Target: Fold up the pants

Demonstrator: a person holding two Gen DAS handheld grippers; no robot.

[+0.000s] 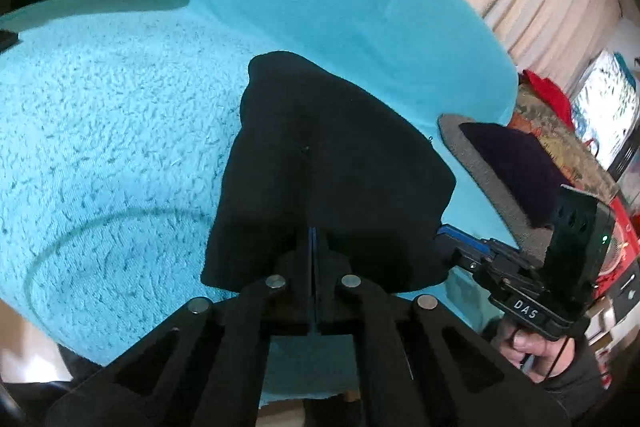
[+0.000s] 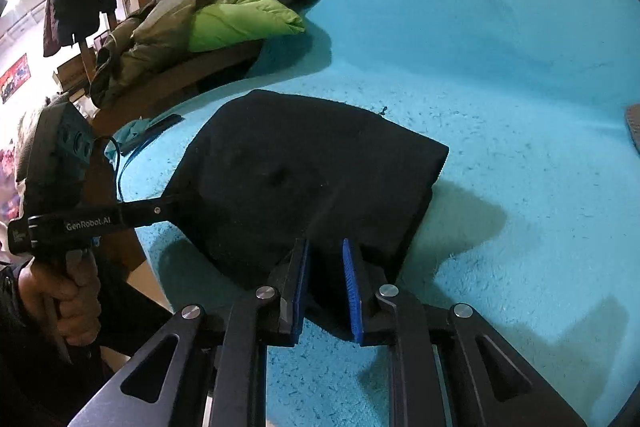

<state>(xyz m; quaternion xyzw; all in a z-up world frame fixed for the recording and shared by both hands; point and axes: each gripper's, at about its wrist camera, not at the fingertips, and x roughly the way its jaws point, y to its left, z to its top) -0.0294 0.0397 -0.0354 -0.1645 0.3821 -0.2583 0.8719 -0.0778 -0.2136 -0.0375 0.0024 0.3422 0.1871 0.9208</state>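
L gripper (image 1: 312,239) clamped tight on near edge of black pants (image 1: 320,163). R gripper (image 2: 326,281) spread apart, blue pads (image 2: 352,291) straddling pants' near-right corner, not pinching. Pants folded into compact bundle, lying mid turquoise blanket (image 2: 500,107) toward its near edge. Green/dark jackets (image 2: 224,15) piled at far-left edge.

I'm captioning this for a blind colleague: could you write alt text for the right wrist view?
The right gripper reaches its blue-padded fingers around the near edge of folded black pants lying on a turquoise fleece blanket. At left, the left gripper meets the pants' side; jackets are piled behind.
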